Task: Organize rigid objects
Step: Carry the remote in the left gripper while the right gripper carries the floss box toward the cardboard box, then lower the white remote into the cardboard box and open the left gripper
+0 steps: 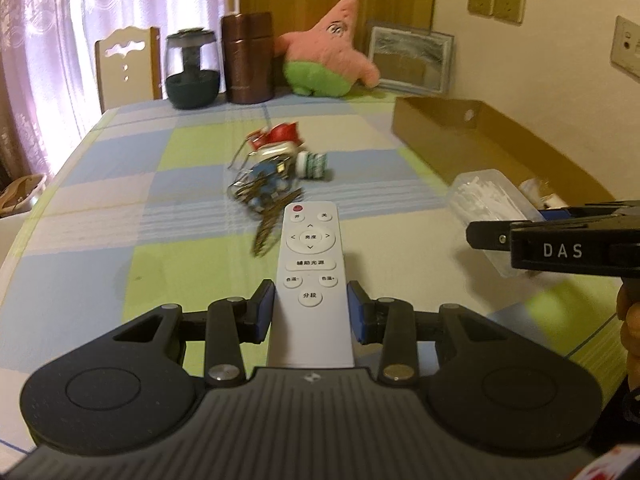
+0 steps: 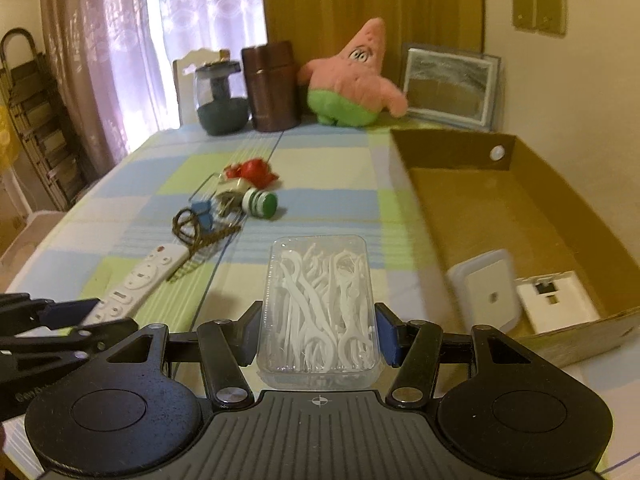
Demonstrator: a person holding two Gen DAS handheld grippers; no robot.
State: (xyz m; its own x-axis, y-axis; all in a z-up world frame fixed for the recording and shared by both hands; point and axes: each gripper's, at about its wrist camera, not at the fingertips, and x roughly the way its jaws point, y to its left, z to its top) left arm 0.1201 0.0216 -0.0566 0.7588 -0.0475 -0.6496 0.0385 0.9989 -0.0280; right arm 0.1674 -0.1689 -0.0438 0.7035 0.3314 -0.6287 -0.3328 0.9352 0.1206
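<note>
Left gripper (image 1: 311, 308) clamped the white remote (image 1: 310, 280) at centre frame, pads pressed on both its sides. Right gripper (image 2: 319, 330) gripped the clear floss-pick box (image 2: 318, 308) at lower centre, above the checked tablecloth (image 2: 332, 208); cardboard tray (image 2: 560, 200) at right held two white items

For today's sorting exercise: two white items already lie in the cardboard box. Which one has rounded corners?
The left one, leaning against the box's left wall: a rounded white piece with a clear rim. The other white item beside it is square-cornered with dark cutouts.
</note>
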